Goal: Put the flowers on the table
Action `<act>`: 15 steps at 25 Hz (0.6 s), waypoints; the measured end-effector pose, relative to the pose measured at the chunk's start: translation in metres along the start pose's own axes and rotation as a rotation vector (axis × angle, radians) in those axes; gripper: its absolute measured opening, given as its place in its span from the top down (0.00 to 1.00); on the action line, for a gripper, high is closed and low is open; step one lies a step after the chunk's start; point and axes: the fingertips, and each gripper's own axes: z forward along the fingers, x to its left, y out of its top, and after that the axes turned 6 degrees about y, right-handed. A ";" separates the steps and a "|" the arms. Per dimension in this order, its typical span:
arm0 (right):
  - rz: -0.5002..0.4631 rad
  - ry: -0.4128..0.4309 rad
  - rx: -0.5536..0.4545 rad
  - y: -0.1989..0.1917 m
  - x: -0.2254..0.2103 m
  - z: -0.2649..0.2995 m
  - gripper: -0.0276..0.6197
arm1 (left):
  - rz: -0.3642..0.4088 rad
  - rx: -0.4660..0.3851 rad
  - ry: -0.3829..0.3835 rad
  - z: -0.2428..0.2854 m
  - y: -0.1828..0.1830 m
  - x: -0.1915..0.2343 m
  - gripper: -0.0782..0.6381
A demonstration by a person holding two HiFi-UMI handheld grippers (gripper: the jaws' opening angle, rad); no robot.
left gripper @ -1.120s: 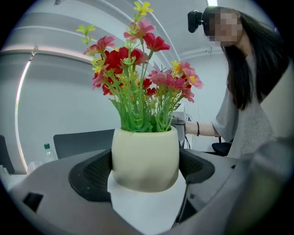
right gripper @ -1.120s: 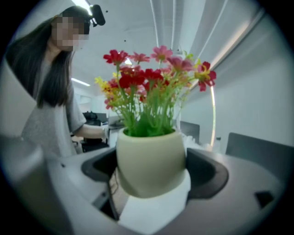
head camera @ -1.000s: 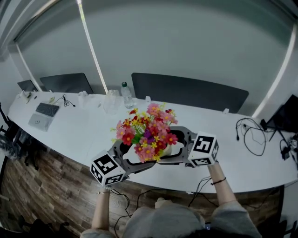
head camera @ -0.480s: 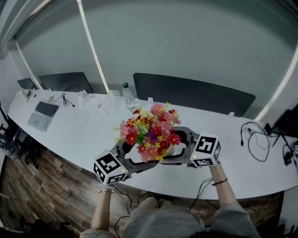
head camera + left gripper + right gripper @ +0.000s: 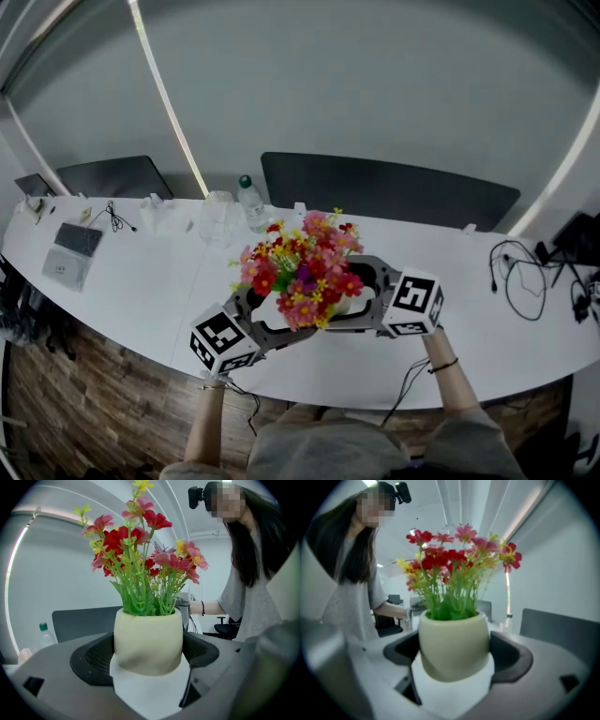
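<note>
A bunch of red, pink and yellow flowers (image 5: 300, 272) stands in a cream pot (image 5: 148, 641), held over the front part of the white table (image 5: 141, 281). My left gripper (image 5: 274, 321) is shut on the pot from the left and my right gripper (image 5: 360, 298) from the right. In the left gripper view the pot fills the gap of the left gripper (image 5: 148, 660), both dark jaws against its sides. The right gripper view shows the same pot (image 5: 453, 644) clamped in the right gripper (image 5: 453, 663). The pot's base is hidden, so contact with the table cannot be told.
A water bottle (image 5: 247, 197) and a clear container (image 5: 217, 208) stand at the table's back, behind the flowers. A laptop (image 5: 70, 251) lies far left and cables (image 5: 520, 272) far right. Dark chairs (image 5: 384, 192) line the far side. Wood floor lies below the near edge.
Both grippers keep their hold on the pot and hardly move. The head view has shifted, so the laptop and the bottle sit a little further left.
</note>
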 end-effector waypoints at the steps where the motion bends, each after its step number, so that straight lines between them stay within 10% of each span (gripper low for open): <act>1: 0.002 -0.006 0.002 -0.002 -0.003 0.001 0.25 | 0.001 0.002 -0.006 0.002 -0.002 0.003 0.27; 15: 0.032 -0.067 0.031 -0.017 -0.045 0.020 0.25 | -0.011 0.023 -0.063 0.016 -0.023 0.046 0.27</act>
